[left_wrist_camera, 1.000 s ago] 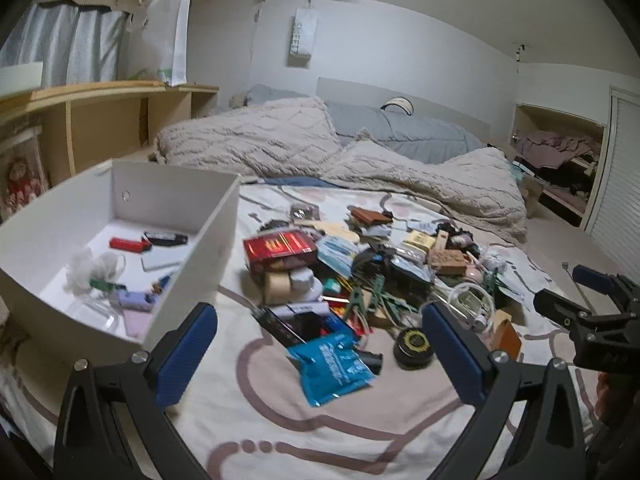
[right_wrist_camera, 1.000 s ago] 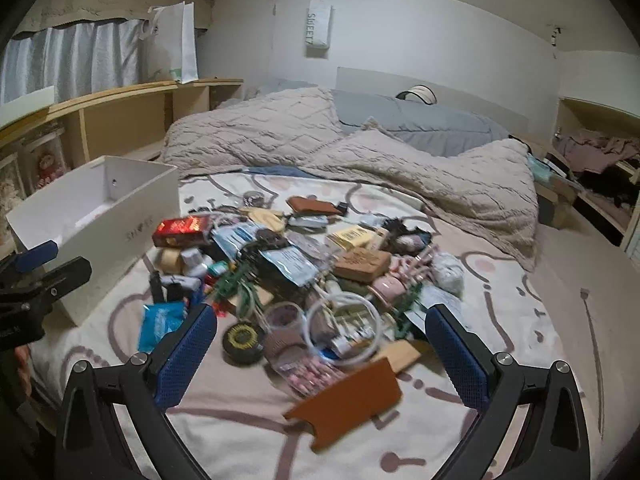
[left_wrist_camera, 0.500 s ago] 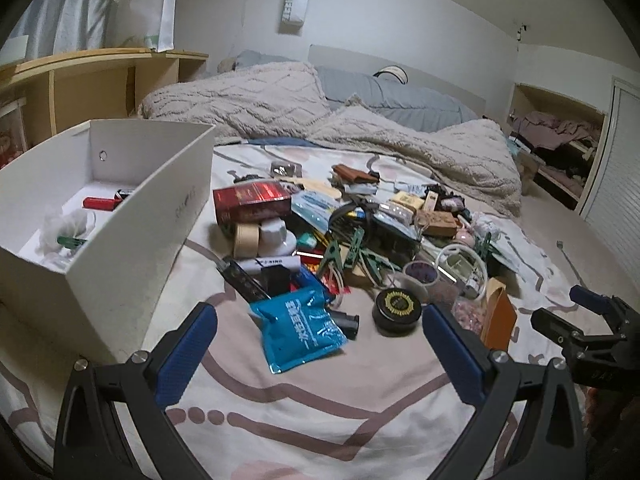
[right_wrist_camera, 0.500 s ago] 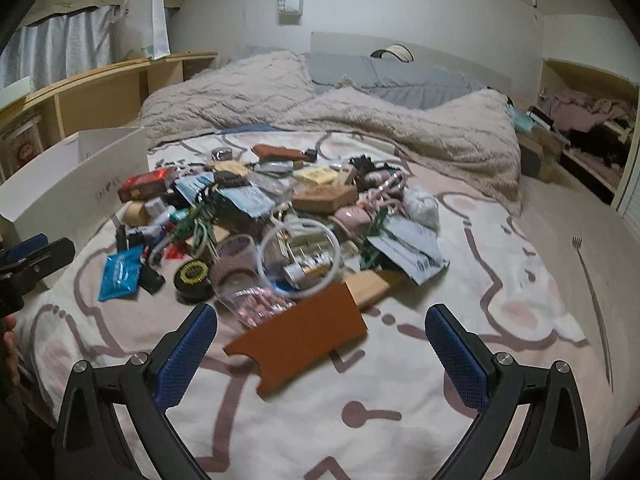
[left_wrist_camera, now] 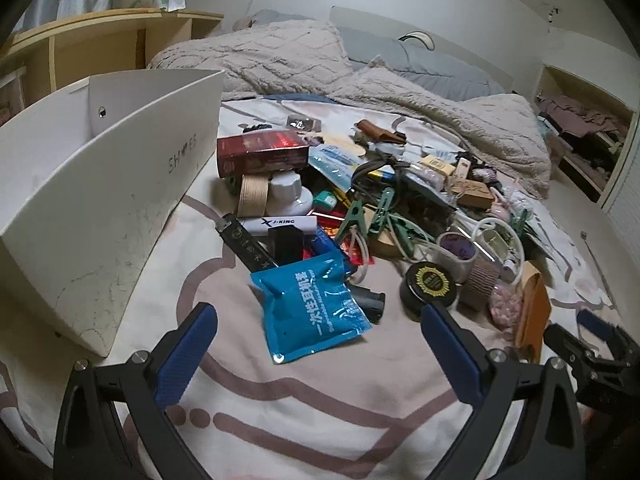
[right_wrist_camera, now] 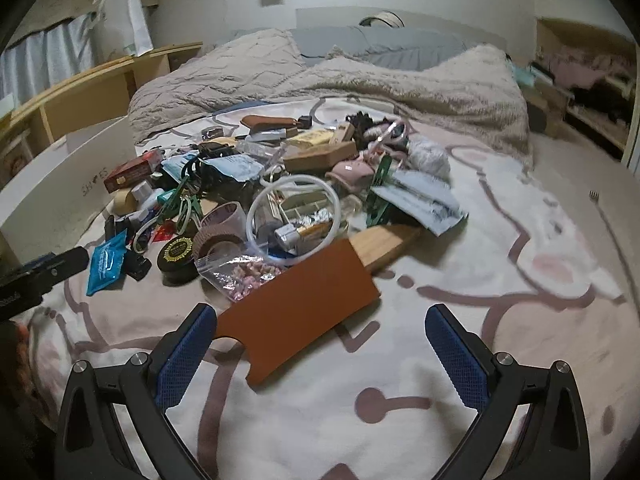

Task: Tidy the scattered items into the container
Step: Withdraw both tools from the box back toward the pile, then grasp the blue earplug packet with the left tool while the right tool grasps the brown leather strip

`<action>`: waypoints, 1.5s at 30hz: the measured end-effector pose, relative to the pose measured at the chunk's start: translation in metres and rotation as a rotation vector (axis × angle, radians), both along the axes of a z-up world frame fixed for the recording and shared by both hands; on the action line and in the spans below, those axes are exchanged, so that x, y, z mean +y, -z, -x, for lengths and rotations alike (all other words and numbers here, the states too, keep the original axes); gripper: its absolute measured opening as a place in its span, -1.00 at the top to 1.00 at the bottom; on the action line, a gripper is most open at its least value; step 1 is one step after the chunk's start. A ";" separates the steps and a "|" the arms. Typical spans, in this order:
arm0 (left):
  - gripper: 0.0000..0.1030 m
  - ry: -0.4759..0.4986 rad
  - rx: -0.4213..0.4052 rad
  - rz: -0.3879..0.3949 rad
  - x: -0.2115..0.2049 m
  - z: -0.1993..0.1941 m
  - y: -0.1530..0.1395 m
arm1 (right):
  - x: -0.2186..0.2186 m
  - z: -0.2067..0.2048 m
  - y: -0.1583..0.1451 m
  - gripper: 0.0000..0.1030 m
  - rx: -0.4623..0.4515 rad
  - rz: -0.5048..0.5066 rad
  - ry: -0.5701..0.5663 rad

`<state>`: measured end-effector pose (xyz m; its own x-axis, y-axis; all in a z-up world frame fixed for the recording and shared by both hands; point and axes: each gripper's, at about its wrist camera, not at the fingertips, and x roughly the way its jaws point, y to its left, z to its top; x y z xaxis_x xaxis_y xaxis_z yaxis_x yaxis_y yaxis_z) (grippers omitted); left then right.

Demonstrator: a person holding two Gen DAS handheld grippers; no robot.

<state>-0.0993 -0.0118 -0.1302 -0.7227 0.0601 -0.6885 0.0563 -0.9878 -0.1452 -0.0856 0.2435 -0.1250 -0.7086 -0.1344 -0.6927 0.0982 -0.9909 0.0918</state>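
Observation:
A heap of small items lies on the bed sheet. A white shoe box (left_wrist_camera: 100,184) stands at its left, also in the right wrist view (right_wrist_camera: 60,192). My left gripper (left_wrist_camera: 320,344) is open and empty, just short of a blue sachet (left_wrist_camera: 316,304) at the heap's near edge. A black round tin (left_wrist_camera: 430,284) sits to the right of it. My right gripper (right_wrist_camera: 320,344) is open and empty, its jaws on either side of a flat brown leather sleeve (right_wrist_camera: 300,308) with a wooden piece (right_wrist_camera: 384,244) sticking out. A bag of pink beads (right_wrist_camera: 248,270) lies beside it.
A red box (left_wrist_camera: 260,152), tape roll (left_wrist_camera: 252,200), green clips (left_wrist_camera: 384,216) and a clear tube ring (right_wrist_camera: 296,216) fill the heap. A rumpled beige blanket (left_wrist_camera: 304,60) and grey pillows lie behind. Wooden shelves (left_wrist_camera: 100,44) stand left; the bed edge drops off at right.
Both grippers have come lower and closer to the heap. The left now faces the blue sachet; the right has closed in on the brown sleeve. The box's inside is out of view.

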 end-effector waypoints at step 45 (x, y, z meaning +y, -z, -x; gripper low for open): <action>-0.76 -0.064 -0.150 0.052 -0.009 0.028 0.038 | 0.049 0.007 0.009 -1.00 -0.110 -0.042 0.153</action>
